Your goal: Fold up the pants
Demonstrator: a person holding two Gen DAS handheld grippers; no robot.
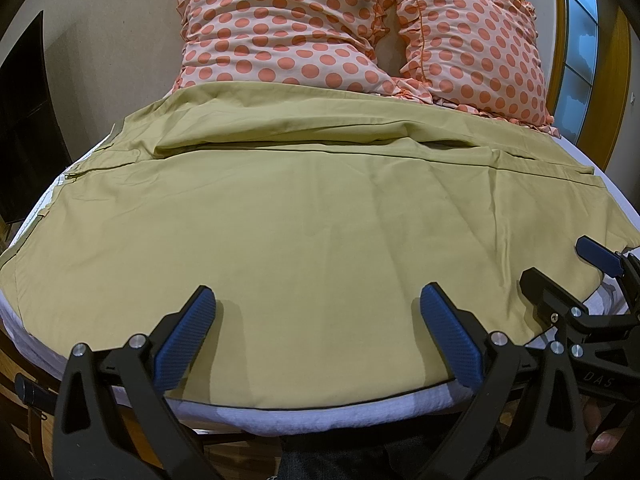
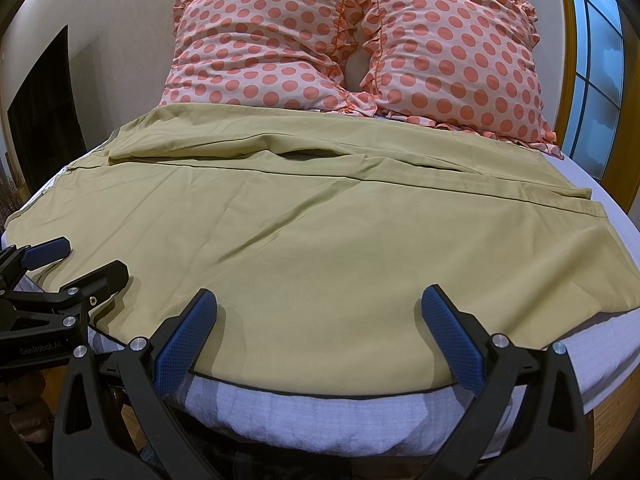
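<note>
Olive-yellow pants [image 1: 304,208] lie spread flat across the bed, one leg nearest me and the other behind it by the pillows; they also show in the right wrist view [image 2: 320,232]. My left gripper [image 1: 318,300] is open and empty, hovering just above the near edge of the pants. My right gripper [image 2: 320,300] is open and empty over the same near edge, further right. The right gripper shows at the right of the left wrist view [image 1: 560,264], and the left gripper at the left of the right wrist view [image 2: 88,256]. Both stand side by side.
Two orange polka-dot pillows [image 1: 304,32] [image 2: 448,52] lean at the head of the bed. The white mattress sheet [image 2: 304,408] shows below the pants' near edge. A dark panel [image 1: 24,120] stands at the left wall, a window [image 2: 596,80] at the right.
</note>
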